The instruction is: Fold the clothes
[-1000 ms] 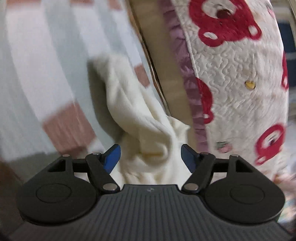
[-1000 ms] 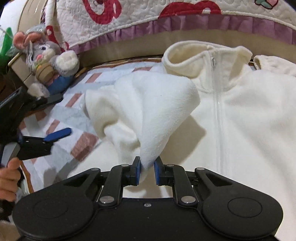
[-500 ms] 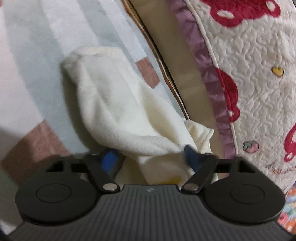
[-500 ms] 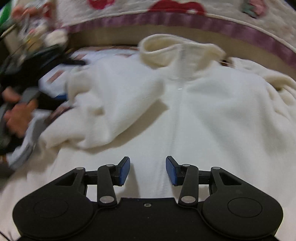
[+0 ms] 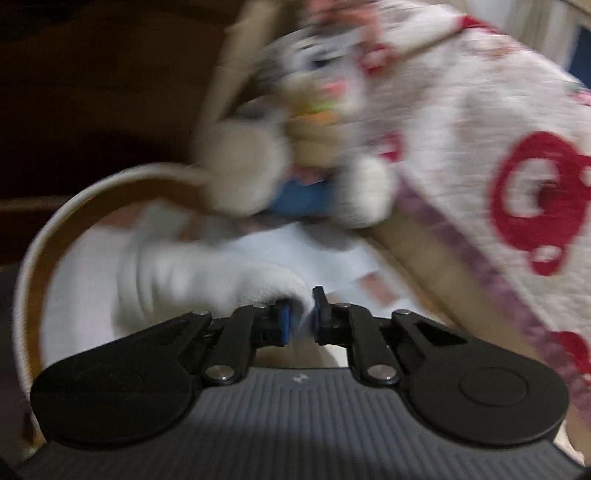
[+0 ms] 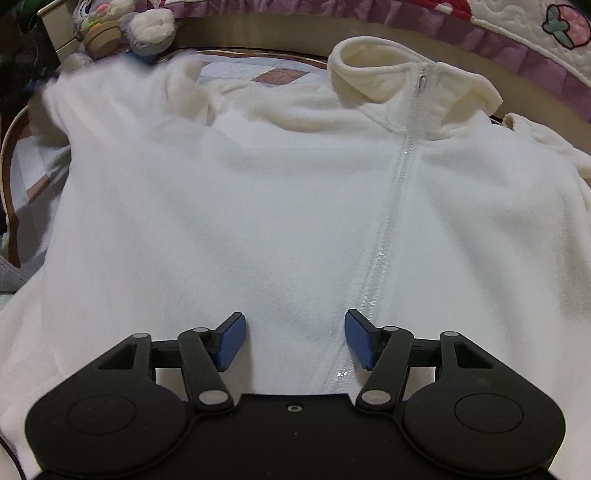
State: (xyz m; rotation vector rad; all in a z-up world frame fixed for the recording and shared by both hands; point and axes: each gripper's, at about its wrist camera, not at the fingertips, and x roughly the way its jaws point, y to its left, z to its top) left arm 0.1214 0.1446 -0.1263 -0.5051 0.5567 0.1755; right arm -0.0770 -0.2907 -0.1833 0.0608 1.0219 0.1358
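A cream fleece zip jacket [image 6: 280, 192] lies front up on the bed, collar [image 6: 373, 74] at the far side, zipper [image 6: 391, 206] running down toward me. My right gripper [image 6: 294, 341] is open and empty, low over the jacket's lower front, just left of the zipper. My left gripper [image 5: 300, 320] is shut on the jacket's left sleeve [image 5: 207, 273], which stretches away to the left in a blurred view. The same sleeve shows stretched out at the far left in the right wrist view [image 6: 92, 103].
A plush toy [image 6: 122, 29] sits at the bed's far left corner, also blurred in the left wrist view [image 5: 295, 147]. A quilted cover with red prints [image 5: 498, 155] lines the far side. The bed's curved rim [image 5: 33, 258] runs at the left.
My right gripper let go of the sleeve and drew back over the jacket's front. My left gripper closed on the sleeve and is pulling it out to the left, moving fast.
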